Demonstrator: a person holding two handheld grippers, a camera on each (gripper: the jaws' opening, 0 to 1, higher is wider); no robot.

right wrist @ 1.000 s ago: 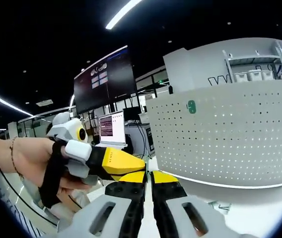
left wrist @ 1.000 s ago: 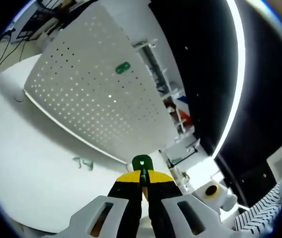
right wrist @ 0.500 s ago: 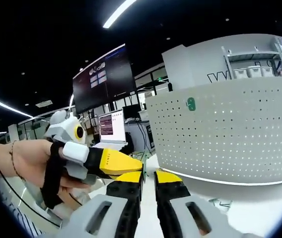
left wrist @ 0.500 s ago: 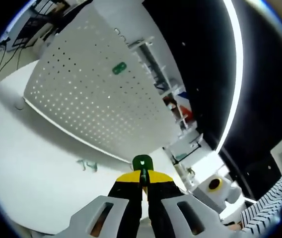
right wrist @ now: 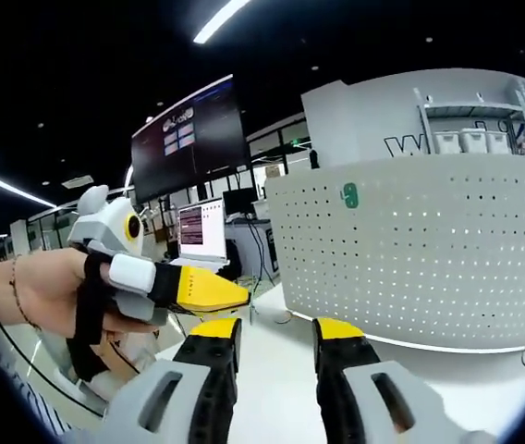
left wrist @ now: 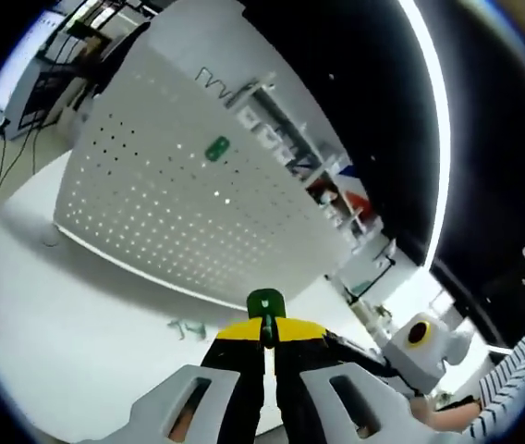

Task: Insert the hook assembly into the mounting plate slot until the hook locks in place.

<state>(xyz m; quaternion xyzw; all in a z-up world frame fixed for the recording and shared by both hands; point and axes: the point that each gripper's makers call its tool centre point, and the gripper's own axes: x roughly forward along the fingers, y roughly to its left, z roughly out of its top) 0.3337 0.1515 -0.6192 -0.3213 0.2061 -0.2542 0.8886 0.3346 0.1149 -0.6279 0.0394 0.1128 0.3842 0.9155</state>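
Left gripper (left wrist: 264,335) clamped on green hook (left wrist: 264,303), well apart from pegboard (left wrist: 170,203); right gripper (right wrist: 276,335) jaws parted, nothing held.

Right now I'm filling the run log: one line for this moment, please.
left hand-held gripper: shut on green hook | right hand-held gripper: open | pegboard: upright, one green hook mounted | insertion: not yet done

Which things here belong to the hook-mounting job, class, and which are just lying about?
Belong to the job:
- green hook, pinched in the left gripper
- white perforated mounting plate
- green hook already on the plate
- right gripper, open with nothing between its jaws

Just lying about:
- small metal clips on the table
- laptop
- wall screen
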